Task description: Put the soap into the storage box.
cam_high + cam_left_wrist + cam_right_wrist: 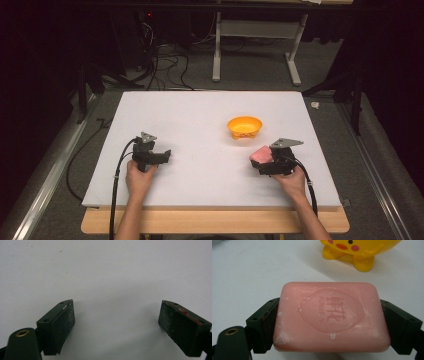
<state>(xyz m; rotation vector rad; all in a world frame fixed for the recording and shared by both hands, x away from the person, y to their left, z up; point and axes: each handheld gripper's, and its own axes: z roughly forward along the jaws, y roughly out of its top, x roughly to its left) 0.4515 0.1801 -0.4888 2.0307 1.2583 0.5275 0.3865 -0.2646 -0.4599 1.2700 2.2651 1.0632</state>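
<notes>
Between the right tongs (329, 322), clamped across its long axis, pink soap (331, 316) sits just short of the yellow bowl (244, 126), ahead-left; left tongs (117, 325) gape empty on the tabletop (200, 115).

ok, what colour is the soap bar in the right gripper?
Pink, with a stamped oval emblem; the soap bar shows best in the right gripper view.

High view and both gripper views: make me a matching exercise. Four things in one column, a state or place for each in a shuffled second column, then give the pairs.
1. left gripper
2. right gripper
3. pink soap bar
4. yellow duck-faced bowl

A. clamped at both ends
B. stands free on the white table
C. open over bare table
D. shut on the bar

Pairs: 1-C, 2-D, 3-A, 4-B
</notes>
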